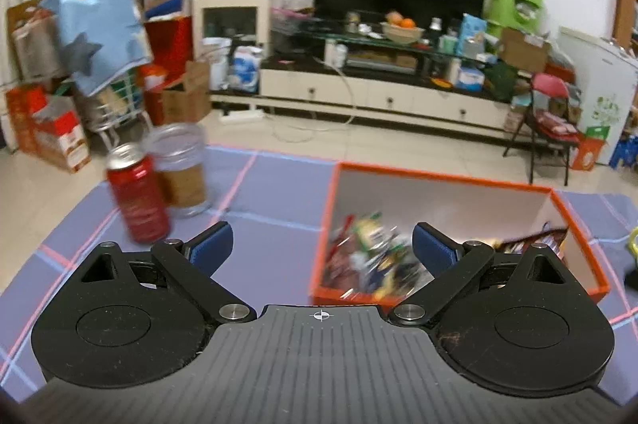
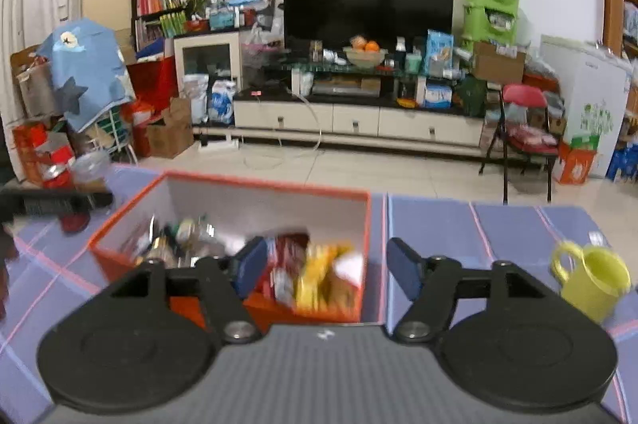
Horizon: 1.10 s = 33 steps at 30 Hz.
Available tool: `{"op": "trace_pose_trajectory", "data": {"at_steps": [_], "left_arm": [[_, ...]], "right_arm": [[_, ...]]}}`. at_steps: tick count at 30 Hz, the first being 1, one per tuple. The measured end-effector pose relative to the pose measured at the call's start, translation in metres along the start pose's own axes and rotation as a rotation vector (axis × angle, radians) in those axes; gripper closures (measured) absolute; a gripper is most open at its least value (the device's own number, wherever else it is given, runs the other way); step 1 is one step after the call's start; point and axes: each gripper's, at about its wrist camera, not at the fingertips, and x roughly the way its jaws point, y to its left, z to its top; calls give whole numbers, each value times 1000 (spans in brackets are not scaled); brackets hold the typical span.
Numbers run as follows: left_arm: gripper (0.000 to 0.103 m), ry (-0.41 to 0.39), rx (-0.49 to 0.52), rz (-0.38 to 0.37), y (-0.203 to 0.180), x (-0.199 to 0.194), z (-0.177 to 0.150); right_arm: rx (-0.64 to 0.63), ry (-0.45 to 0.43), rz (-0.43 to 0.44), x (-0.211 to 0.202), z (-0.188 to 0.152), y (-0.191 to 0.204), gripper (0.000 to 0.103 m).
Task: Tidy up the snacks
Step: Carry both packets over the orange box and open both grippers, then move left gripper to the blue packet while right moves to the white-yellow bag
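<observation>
Left hand-held gripper: level, pointing forward over the purple-clothed worktop, jaws spread wide, nothing between the blue pads. Its right pad overlaps the near left part of the orange box in view; the picture does not settle whether it is touching the box or above it.

Right hand-held gripper: also level and forward-facing, jaws wide, holding nothing. Its left pad sits in front of the box's near wall; its right pad lies beyond the box's right side, over bare cloth.

Snacks: a heap of wrapped packets inside the box, blurred, piled toward the near side; red and yellow packets lie at the near right corner of the box.

Red can and clear jar stand upright, just beside each other, toward the worktop's far left corner. Yellow mug stands near the worktop's right edge, well apart from the box, handle turned left.
</observation>
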Motion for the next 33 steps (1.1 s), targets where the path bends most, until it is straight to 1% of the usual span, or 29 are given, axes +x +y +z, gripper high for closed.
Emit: {"op": "trace_pose_trajectory", "data": {"at_steps": [2,3,5,6,8,10,11,12,14,15,16,18,21,22,23,25,27,29,30,31,33], "left_arm": [[22,27,-26,33,14,-8,-14],[22,41,-48,39,21,-14,-22],[22,70,-72,34,29,-23,-39],[22,82,-67,35,30,-28,-48],[22,108,-45,30,29,-34,-64],[22,146,-16,-17,22,-38,-77],[22,158,-4,-36,19,-39,-82],[22,167,17,-45,15,-40,-87],[22,172,58,-35,9,-34,-92],[22,178,68,-30,8,-30,-92],[22,185,67,-26,8,-26,-93],[22,203,34,-30,9,-17,-94],[22,257,-32,-88,11,2,-94],[22,263,-47,-97,9,7,-94],[22,261,-53,-99,6,12,-93],[22,248,-26,-98,-4,21,-90],[21,234,15,-84,-13,32,-90],[21,259,30,-108,-18,44,-93],[21,284,29,-131,-20,49,-96],[21,301,17,-137,-20,53,-99],[19,292,-4,-142,-19,56,-101]], "right_arm": [[-11,56,23,-5,-19,0,32],[-21,91,36,-5,-30,1,35],[-29,139,66,-8,-48,2,35],[-39,158,110,-12,-55,5,36],[-67,165,164,-22,-66,19,35],[-154,169,232,-29,-77,39,34],[-193,172,243,-30,-83,48,32],[-218,175,249,-28,-89,56,32],[-241,206,288,-17,-101,67,33],[-246,224,291,-11,-104,72,33],[-246,234,283,-6,-106,76,33],[-236,242,291,3,-107,79,33],[-166,282,318,18,-106,73,33],[-133,293,326,21,-104,68,35],[-101,307,331,23,-103,63,41],[-28,337,349,25,-101,51,42],[6,347,351,26,-102,43,44],[7,345,333,26,-104,41,44],[2,348,327,25,-104,41,44],[-7,349,326,25,-105,41,44],[-29,349,324,25,-106,43,45]]}}
